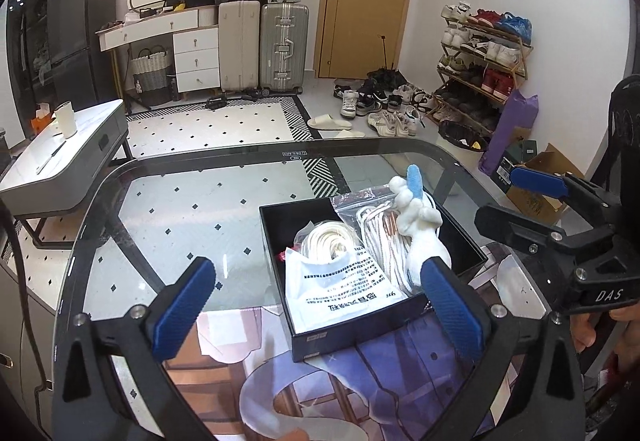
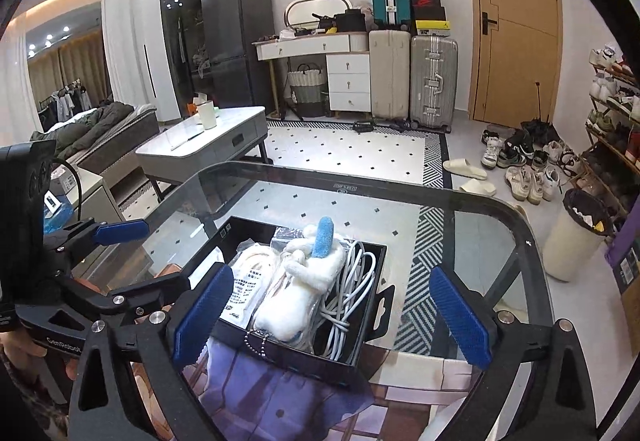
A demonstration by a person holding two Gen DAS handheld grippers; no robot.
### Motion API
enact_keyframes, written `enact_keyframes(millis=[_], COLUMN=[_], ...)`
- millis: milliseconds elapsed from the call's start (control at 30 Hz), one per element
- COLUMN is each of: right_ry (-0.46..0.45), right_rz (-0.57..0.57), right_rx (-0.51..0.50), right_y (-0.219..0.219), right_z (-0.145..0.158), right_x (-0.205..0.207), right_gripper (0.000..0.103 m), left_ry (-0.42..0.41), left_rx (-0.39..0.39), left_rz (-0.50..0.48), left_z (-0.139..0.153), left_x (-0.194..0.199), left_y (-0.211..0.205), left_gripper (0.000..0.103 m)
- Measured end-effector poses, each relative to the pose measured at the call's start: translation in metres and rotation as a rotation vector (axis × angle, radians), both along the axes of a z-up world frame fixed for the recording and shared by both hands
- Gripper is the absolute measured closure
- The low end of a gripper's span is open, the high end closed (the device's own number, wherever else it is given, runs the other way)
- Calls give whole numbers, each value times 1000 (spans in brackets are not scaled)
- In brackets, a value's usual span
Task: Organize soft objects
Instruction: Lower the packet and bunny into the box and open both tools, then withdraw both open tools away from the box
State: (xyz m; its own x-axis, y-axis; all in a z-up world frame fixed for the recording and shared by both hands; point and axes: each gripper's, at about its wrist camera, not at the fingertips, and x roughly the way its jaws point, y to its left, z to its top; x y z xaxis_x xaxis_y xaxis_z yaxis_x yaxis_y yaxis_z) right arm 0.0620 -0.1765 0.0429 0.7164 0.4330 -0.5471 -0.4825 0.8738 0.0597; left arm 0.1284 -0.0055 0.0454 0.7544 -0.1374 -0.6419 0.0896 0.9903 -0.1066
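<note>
A black box (image 1: pixel 304 341) (image 2: pixel 360 337) stands on the glass table. A white plush toy with a blue ear (image 1: pixel 418 219) (image 2: pixel 308 281) lies in it, on top of bagged white cords (image 1: pixel 332 241) and a printed white bag (image 1: pixel 344 289). Loose white cable (image 2: pixel 348 293) fills the box's right side. My left gripper (image 1: pixel 320 309) is open and empty, just in front of the box. My right gripper (image 2: pixel 332 317) is open and empty, its fingers astride the box's near end. It also shows in the left wrist view (image 1: pixel 520 201), to the right of the box.
The glass table (image 1: pixel 200 201) has a printed cloth (image 1: pixel 280 381) under the box's near side. Beyond it are a white side table (image 2: pixel 208 145), suitcases (image 2: pixel 412 73), a shoe rack (image 1: pixel 484 53), loose shoes on the floor and a bin (image 2: pixel 576 233).
</note>
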Motion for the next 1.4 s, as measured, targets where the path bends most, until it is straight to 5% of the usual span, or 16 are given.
enact_keyframes(millis=[633,1400], right_ry=[-124,-115], right_rz=[-31,-87], right_rx=[79,66], right_y=[-13,-12], right_z=[-32,-63], right_x=[-28,-23], right_gripper=[1,1], left_ry=[-114,-182], left_rx=[15,3], left_rz=[78,82], left_z=[-23,-51], left_x=[-29,-29], left_y=[12,19], left_gripper=[0,0])
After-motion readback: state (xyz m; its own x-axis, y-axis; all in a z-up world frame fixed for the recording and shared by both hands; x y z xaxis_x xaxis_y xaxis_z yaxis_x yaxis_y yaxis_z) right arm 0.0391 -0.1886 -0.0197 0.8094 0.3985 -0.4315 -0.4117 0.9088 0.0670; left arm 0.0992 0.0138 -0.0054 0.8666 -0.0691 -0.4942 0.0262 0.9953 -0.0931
